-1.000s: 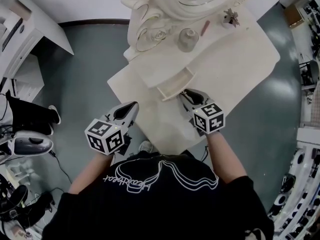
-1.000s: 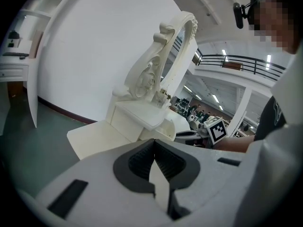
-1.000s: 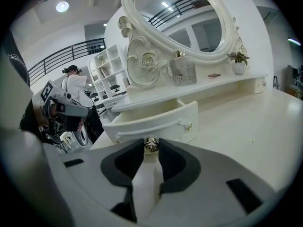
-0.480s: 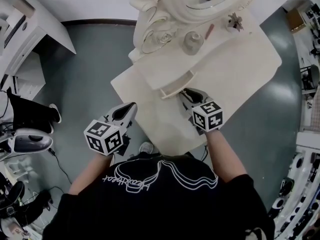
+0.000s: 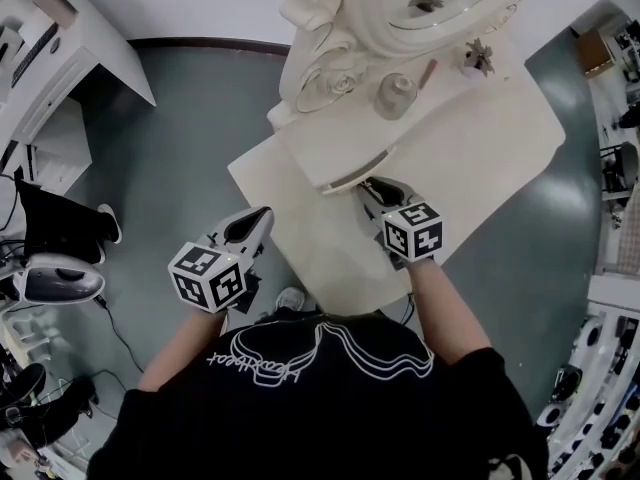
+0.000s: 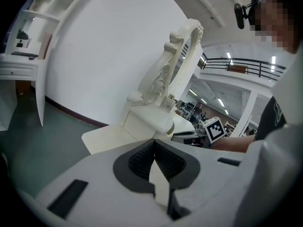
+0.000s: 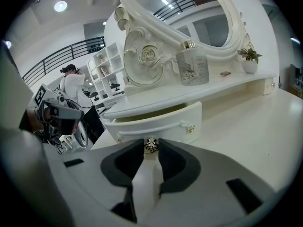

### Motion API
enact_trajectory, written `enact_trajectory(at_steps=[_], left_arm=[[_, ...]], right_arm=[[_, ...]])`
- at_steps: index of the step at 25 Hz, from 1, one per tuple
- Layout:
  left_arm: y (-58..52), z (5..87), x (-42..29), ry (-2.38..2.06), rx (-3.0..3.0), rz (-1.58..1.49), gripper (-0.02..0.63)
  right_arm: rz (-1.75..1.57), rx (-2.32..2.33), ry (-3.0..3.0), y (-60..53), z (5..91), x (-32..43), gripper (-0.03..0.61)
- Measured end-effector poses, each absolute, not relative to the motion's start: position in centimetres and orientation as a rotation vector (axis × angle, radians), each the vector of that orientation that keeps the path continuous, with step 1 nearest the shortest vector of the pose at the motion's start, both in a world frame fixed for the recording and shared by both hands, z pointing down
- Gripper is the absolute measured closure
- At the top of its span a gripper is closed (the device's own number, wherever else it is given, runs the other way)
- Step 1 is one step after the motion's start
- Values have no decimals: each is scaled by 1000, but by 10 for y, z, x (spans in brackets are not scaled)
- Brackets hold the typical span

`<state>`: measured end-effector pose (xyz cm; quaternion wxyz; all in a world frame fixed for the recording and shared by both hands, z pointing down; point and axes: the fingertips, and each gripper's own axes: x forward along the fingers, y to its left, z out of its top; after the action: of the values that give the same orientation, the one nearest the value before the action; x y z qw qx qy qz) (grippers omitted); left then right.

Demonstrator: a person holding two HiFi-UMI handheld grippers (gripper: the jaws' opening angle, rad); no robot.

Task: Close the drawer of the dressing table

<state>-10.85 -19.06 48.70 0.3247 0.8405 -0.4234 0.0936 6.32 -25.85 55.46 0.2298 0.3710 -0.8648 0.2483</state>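
Observation:
The white dressing table (image 5: 490, 138) stands ahead, with its small drawer (image 5: 352, 176) under the raised shelf still out a little. In the right gripper view the drawer front (image 7: 156, 121) is just ahead, a dark gap showing above it. My right gripper (image 7: 151, 146) is shut on the drawer's small metal knob (image 7: 151, 144); in the head view it (image 5: 372, 190) sits against the drawer front. My left gripper (image 5: 256, 222) hangs off the table's left corner, shut and holding nothing, its tips (image 6: 154, 142) meeting.
On the shelf stand a glass bottle (image 5: 396, 96), a small potted plant (image 5: 479, 56) and the ornate mirror (image 7: 189, 13). White shelving (image 5: 60, 58) and a grey appliance (image 5: 55, 280) lie on the floor at left. My shoe (image 5: 291, 296) is below the table edge.
The drawer has slid further into the table, and my right gripper has gone with it on the knob. The left gripper has kept its place beside the table.

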Motion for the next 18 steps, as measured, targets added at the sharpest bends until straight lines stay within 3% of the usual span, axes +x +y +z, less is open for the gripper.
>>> enact_trajectory(at_steps=[18], left_arm=[[-184, 494, -129, -1166, 2149, 203, 611]], right_arm=[[709, 1044, -2388, -283, 555, 45, 479]])
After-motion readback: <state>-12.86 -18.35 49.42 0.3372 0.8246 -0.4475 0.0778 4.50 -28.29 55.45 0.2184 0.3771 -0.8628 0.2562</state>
